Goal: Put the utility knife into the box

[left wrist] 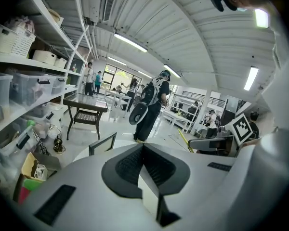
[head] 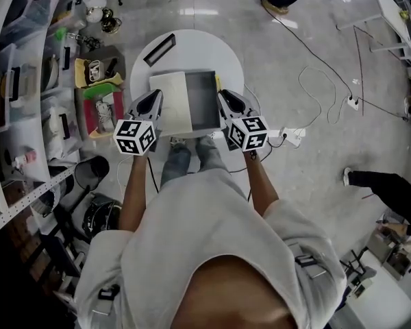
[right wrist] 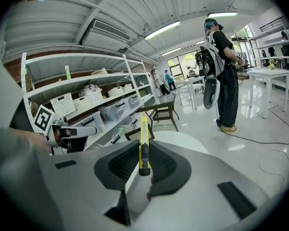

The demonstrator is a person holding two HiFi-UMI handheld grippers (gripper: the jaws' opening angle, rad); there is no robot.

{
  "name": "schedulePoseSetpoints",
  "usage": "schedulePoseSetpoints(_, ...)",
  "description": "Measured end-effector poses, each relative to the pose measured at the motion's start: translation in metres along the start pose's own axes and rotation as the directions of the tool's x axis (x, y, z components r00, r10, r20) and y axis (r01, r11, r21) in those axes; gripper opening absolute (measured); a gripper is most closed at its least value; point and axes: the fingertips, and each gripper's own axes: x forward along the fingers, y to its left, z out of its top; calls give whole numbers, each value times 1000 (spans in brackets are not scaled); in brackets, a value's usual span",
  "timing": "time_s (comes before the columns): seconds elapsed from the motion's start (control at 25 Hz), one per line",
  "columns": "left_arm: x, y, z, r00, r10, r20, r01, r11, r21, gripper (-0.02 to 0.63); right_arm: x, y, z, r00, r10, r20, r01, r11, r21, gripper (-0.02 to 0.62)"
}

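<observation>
Over round table point(head: 192, 43): right gripper point(right wrist: 144, 144) level, clamping utility knife point(right wrist: 144, 129) (left gripper point(left wrist: 143, 146) closed).

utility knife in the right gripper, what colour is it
Yellow with a black slider; the utility knife shows best in the right gripper view.

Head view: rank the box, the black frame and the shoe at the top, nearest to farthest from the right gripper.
1. Box: on the table, right beside the right gripper, on its left.
2. Black frame: at the table's far left edge.
3. Shoe: beyond the table, at the top of the view.
</observation>
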Motion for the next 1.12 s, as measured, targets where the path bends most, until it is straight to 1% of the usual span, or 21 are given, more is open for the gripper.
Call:
schedulePoseSetpoints(0.24,-2,1,-17,1000,11,-20,-11,1000,-24,18,3,0,-28,998,12,-66,-12,1000,8,78)
schedulePoseSetpoints(0.4,-4,1,-27,999,16,-30,-18,999,-42,18,7,0,-46,993,20,-119,-21,1000,-8,78)
schedulePoseSetpoints(0.6,-4,2,-35,999,27,-37,-29,998,-61,18,17,-3,-64,980,29,-199,-45,996,-78,78)
schedulePoseSetpoints(0.76,-9,9,-37,998,42,-36,-44,997,-70,18,28,-2,-76,964,36,-265,-79,985,-152,80)
schedulePoseSetpoints(0.96,-14,17,-37,998,60,-34,-63,995,-83,18,40,5,-88,932,40,-359,-144,953,-268,79)
schedulePoseSetpoints(1.04,-16,21,-38,997,66,-34,-68,994,-87,18,45,7,-95,914,33,-404,-177,929,-326,78)
schedulePoseSetpoints(1.12,-17,24,-39,997,70,-35,-73,993,-92,18,51,5,-104,894,17,-447,-212,896,-391,79)
